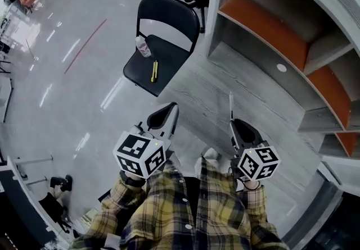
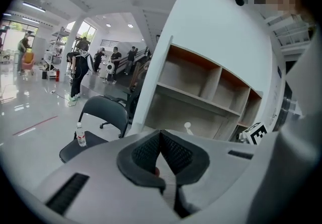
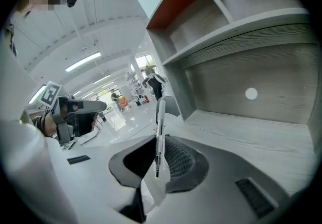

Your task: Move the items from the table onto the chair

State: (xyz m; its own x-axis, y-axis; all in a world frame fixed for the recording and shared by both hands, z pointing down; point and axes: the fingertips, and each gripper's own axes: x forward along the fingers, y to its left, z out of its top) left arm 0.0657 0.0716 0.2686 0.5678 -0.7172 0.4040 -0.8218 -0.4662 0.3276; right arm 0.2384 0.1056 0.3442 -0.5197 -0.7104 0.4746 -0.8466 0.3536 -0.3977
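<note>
The white pen (image 3: 159, 127) is pinched between the pads of my right gripper (image 3: 159, 160), whose jaws are closed down to the pen's thin barrel. Its long axis runs along the jaws. The lower end sits deep between the pads, and the other end juts well past my fingertips, pointing ahead of me and a little upward. In the head view it reaches out over the grey table (image 1: 225, 83).

My left gripper (image 2: 161, 140), alongside the right, has its jaws pressed together with nothing between them.

The black chair (image 1: 171, 55) stands ahead and off to the left of both grippers, well apart from them. On its seat a water bottle (image 1: 143, 46) stands upright, with a slim yellow item (image 1: 153, 70) lying flat near it.

I judge the task partly done: those two are already on the chair, and the pen in my grip has yet to be carried over and set down. I cannot tell whether anything else is left on the table.
</note>
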